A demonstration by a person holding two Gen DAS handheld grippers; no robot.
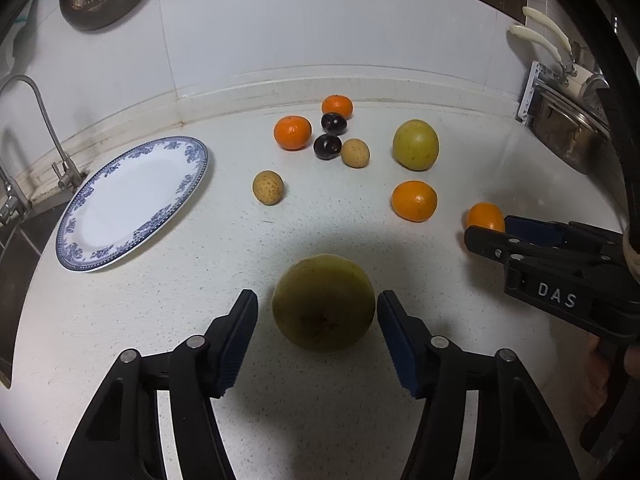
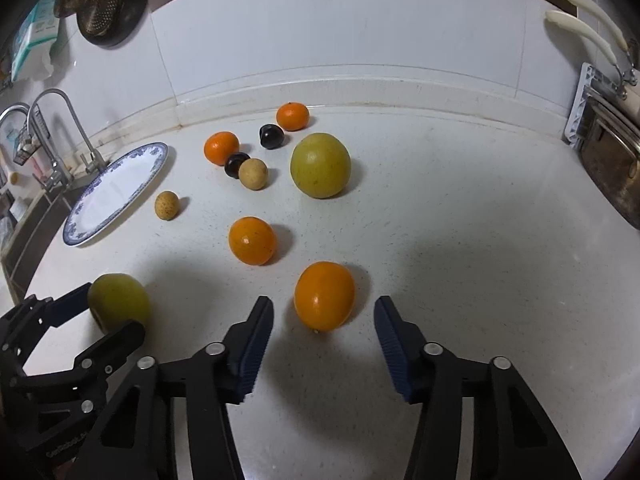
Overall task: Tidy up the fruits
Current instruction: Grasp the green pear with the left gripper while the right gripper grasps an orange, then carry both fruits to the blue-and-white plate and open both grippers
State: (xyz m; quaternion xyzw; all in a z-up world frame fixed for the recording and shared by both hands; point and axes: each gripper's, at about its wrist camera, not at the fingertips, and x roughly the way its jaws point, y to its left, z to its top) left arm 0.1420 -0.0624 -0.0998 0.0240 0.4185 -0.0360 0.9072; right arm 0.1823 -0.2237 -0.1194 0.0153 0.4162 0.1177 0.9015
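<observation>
Both claws stand spread: left claw (image 1: 317, 334) around the green fruit (image 1: 323, 303), right claw (image 2: 323, 338) around the orange (image 2: 324, 295); squeeze each across its widest part.

We read only "DAS", in pale raised letters on the side of the right gripper (image 1: 486, 236); nothing else is legible.

The left tongs (image 1: 317, 338) straddle a green fruit (image 1: 323, 302) on the white table (image 1: 200, 320), pads just clear of it. Beyond lie 4 oranges, 2 dark plums, and an empty blue-rimmed plate (image 1: 132, 202).
</observation>
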